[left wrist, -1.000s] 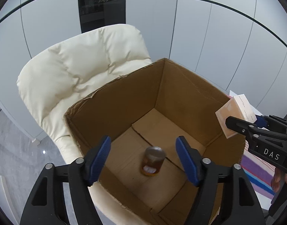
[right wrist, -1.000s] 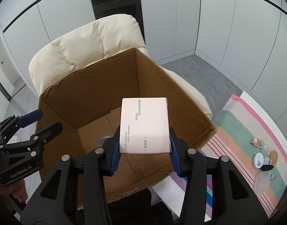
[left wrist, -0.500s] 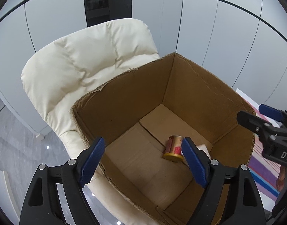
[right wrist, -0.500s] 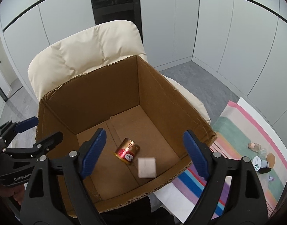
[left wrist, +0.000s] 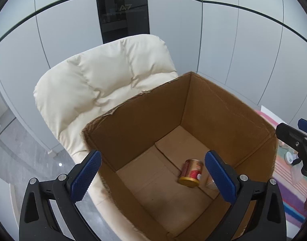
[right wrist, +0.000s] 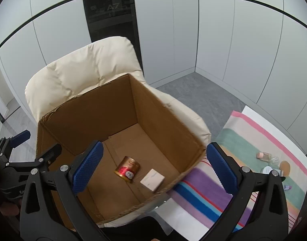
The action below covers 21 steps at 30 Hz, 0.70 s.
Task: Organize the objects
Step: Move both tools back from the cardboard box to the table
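Both drops look done. Your left hand-held gripper has just been opening and its jaws now stand wide apart, nothing between the pads; the can only shows through the gap, well below on the box floor. Same for your right hand-held gripper: jaws just opened, fully spread, empty.

The cardboard box sits on the seat of the cream padded chair, top open toward you, so you can let things go from above the rim instead of reaching in.

In the right wrist view the gold-and-red can lies on its side near the middle of the box floor. The small white carton lies flat just beside it at about 4 o'clock, close to the near wall, not touching as far as I can tell. In the left view the can is visible; the carton is mostly hidden behind the right finger.

More to sort: small bottles and jars remain on the striped cloth over the bench, at 3 o'clock of the box. My read: swing your right gripper there next, since it is the nearer one. The can is free to roll, so drop later items clear of it.
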Tool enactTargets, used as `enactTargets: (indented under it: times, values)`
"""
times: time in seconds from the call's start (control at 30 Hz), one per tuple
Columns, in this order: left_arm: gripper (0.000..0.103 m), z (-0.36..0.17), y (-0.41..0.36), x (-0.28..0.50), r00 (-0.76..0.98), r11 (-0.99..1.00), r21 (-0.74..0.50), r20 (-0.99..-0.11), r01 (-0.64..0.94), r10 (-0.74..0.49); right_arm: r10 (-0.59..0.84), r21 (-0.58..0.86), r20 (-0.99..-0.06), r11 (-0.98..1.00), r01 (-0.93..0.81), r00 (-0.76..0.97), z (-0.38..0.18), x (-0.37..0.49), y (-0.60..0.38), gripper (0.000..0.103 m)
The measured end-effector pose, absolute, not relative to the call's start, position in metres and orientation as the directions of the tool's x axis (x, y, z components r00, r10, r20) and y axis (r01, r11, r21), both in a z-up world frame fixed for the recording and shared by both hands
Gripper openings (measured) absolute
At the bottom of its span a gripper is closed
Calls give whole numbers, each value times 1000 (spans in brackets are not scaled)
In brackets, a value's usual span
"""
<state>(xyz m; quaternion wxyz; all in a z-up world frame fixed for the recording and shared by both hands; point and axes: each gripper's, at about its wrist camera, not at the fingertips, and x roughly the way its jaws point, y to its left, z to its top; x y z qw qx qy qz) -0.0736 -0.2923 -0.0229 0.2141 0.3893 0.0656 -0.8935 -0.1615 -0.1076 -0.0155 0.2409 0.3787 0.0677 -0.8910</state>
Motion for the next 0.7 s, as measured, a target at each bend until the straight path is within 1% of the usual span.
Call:
enactTargets:
  times: [0.43,0.7]
  values:
    - [103,-21,-240,-96,-637,-940,74,-718,333,-282,-320,51,-717,-910,410,-619,-15,-171,-59,103]
    - [103,-17,-207,-108,-664,-956,65,-706,285,-246,-279,59,-727,-936,347,-627,-16,-178,-20,103]
